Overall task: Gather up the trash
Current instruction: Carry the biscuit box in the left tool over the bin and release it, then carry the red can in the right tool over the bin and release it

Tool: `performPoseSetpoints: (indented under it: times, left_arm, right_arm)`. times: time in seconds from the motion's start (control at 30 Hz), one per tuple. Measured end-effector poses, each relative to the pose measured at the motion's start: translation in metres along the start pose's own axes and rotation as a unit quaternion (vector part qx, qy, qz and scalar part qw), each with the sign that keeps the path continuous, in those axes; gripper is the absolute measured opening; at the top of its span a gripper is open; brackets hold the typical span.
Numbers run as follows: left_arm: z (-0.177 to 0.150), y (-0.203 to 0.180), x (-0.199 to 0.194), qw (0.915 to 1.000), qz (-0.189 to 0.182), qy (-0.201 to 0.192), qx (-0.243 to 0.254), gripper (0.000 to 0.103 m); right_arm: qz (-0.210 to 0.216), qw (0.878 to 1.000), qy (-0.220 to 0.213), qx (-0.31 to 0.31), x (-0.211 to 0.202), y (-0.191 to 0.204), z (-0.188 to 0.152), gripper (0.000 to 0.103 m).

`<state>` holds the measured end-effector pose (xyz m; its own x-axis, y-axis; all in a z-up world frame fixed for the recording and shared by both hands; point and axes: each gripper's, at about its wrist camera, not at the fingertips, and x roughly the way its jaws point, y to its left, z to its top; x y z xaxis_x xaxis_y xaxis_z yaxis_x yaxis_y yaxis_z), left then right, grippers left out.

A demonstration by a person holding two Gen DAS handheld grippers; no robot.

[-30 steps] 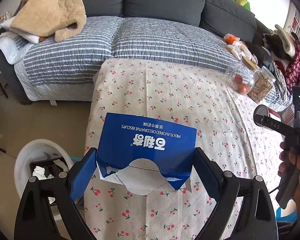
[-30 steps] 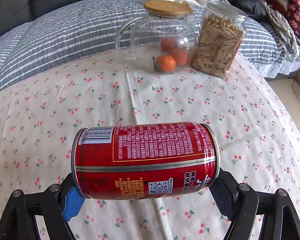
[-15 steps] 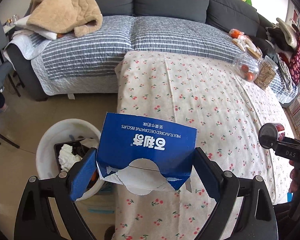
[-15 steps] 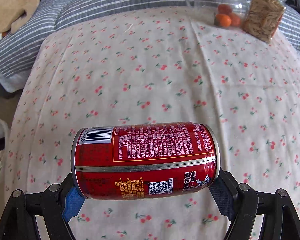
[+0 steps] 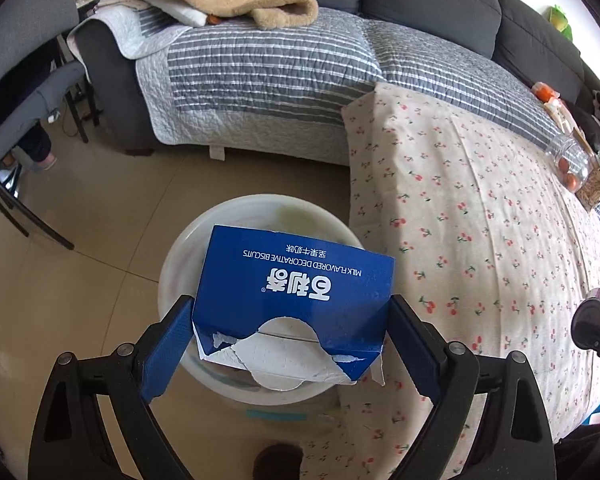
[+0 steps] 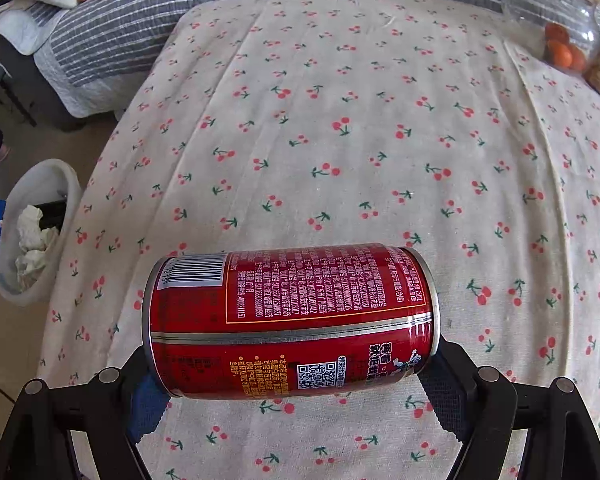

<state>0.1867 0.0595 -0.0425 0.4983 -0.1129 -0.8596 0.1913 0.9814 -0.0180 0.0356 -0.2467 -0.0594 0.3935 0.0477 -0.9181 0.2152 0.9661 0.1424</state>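
Left gripper (image 5: 292, 344) pinches the torn biscuit box (image 5: 296, 292) above the white bin (image 5: 180, 256); right gripper (image 6: 290, 390) clamps the red can (image 6: 290, 320) over the tablecloth (image 6: 340, 120) — released there, it'd miss.

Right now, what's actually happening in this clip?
A person is clearing trash with two handheld grippers. The left gripper is shut on a torn blue biscuit box, held right over the white trash bin on the floor. The right gripper is shut on a red can held sideways above the cherry-print tablecloth. Neither item has been dropped in yet.
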Motion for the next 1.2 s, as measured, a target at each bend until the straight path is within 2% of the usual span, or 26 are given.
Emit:
performPoseSetpoints:
  times: [0.1, 0.27, 0.33, 0.47, 0.53, 0.63, 0.77, 1.0, 1.1, 1.2]
  left_arm:
    - [-0.001, 0.011, 0.012, 0.9999, 0.013, 0.000, 0.007, 0.096]
    - [0.000, 0.023, 0.027, 0.9998, 0.010, -0.003, 0.017, 0.100]
    - [-0.001, 0.029, 0.031, 0.9999, 0.001, 0.008, 0.012, 0.103]
    - [-0.008, 0.039, 0.031, 0.9990, -0.021, 0.039, -0.007, 0.103]
    - [-0.013, 0.044, 0.029, 0.9983, -0.013, 0.055, -0.013, 0.103]
    - [-0.017, 0.053, 0.022, 0.9976, 0.010, 0.066, -0.019, 0.103]
    - [-0.024, 0.069, 0.009, 0.9978, 0.030, 0.054, -0.025, 0.103]
    - [-0.034, 0.101, 0.000, 0.9970, 0.028, 0.047, -0.055, 0.103]
    - [-0.039, 0.112, -0.002, 0.9962, 0.032, 0.049, -0.064, 0.103]
    - [-0.043, 0.120, 0.000, 0.9957, 0.030, 0.053, -0.070, 0.103]
  right_arm:
    - [-0.001, 1.000, 0.004, -0.001, 0.003, 0.002, 0.001, 0.088]
    - [-0.002, 1.000, 0.008, -0.001, 0.008, 0.004, 0.002, 0.088]
    - [-0.001, 1.000, 0.008, -0.001, 0.008, 0.007, 0.003, 0.088]
    - [0.003, 1.000, 0.005, -0.011, 0.009, 0.019, 0.005, 0.088]
    - [0.007, 1.000, 0.006, -0.019, 0.010, 0.030, 0.006, 0.088]
    - [0.018, 0.999, 0.005, -0.036, 0.011, 0.054, 0.011, 0.088]
    - [0.037, 0.996, 0.000, -0.081, 0.015, 0.103, 0.020, 0.088]
    - [0.085, 0.986, -0.007, -0.140, 0.044, 0.197, 0.040, 0.088]
    - [0.101, 0.981, -0.016, -0.163, 0.059, 0.223, 0.046, 0.088]
    - [0.107, 0.982, -0.006, -0.158, 0.077, 0.237, 0.053, 0.088]
